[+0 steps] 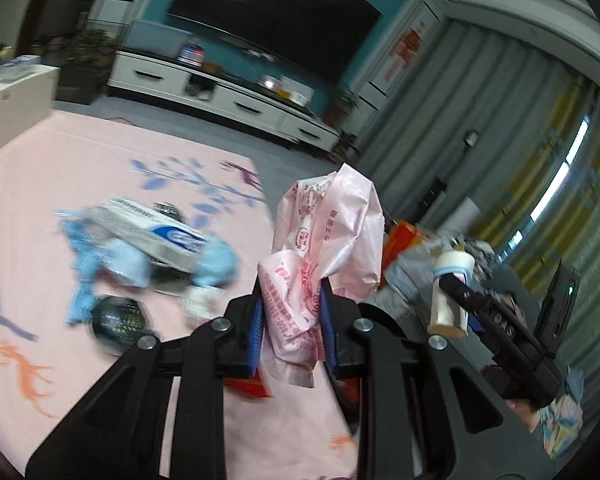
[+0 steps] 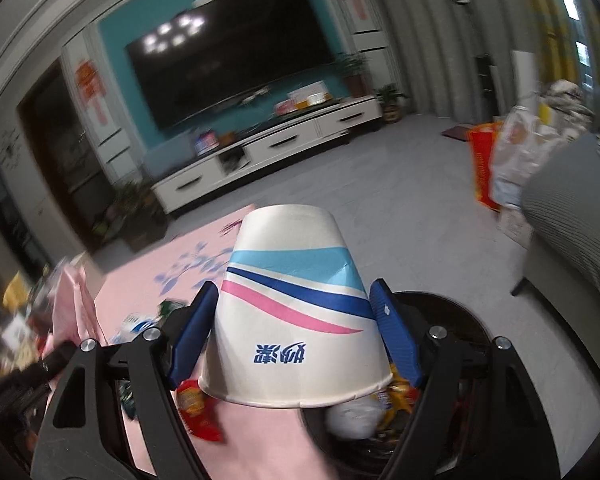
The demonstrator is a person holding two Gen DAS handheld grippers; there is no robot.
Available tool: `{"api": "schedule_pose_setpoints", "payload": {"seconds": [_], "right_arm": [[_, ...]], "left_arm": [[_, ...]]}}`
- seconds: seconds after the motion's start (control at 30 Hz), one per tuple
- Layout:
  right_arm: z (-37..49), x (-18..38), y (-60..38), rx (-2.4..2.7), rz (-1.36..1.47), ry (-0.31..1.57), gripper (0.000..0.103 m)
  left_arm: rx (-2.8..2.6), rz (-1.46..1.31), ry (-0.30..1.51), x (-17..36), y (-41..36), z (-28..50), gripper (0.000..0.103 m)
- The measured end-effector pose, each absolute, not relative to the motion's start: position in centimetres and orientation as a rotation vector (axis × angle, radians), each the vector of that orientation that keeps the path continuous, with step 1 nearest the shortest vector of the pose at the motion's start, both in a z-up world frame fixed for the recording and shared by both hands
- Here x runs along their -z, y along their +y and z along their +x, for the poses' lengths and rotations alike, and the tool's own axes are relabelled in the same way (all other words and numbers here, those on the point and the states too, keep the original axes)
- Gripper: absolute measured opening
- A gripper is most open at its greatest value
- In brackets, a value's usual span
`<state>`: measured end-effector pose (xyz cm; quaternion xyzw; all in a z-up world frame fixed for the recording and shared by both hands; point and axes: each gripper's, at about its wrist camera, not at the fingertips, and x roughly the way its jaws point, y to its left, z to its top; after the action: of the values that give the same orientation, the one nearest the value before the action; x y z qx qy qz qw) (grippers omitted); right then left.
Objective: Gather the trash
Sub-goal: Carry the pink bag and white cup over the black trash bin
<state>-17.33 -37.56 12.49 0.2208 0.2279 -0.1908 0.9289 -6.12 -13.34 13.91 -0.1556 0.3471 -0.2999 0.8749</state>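
Left tool clamps a pink plastic bag; right tool grips an upturned paper cup. Black bin already holds wrappers. Carton and blue wrappers remain on the worktop.

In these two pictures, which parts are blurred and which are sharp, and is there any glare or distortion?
Left wrist view: the pink plastic bag in the left gripper is sharp, while the blue-and-white litter on the pink cloth is smeared by motion. Right wrist view: the paper cup in the right gripper is sharp; ceiling lights glare on the television. Both views bend straight lines at the edges.
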Motion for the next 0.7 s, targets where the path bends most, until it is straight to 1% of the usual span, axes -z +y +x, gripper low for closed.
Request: {"api": "schedule_pose_setpoints", "payload": {"seconds": [0.2,0.4,0.7], "right_arm": [[-19.6,-10.9,-41.8,0.479,0.537,0.472,0.077],[-20.3,-9.2,-44.4,0.517,0.593,0.509,0.077],[-21.0,-7.4,-47.1,0.560,0.658,0.539,0.077]], "left_arm": [[0.734,-0.259,0.785,-12.7,-21.5,-7.4,0.025],[0.827,-0.167,0.885,-9.6,-29.7,-7.6,0.025],[0.874,-0.088,1.040,-3.9,-36.5,-6.1,0.026]]}}
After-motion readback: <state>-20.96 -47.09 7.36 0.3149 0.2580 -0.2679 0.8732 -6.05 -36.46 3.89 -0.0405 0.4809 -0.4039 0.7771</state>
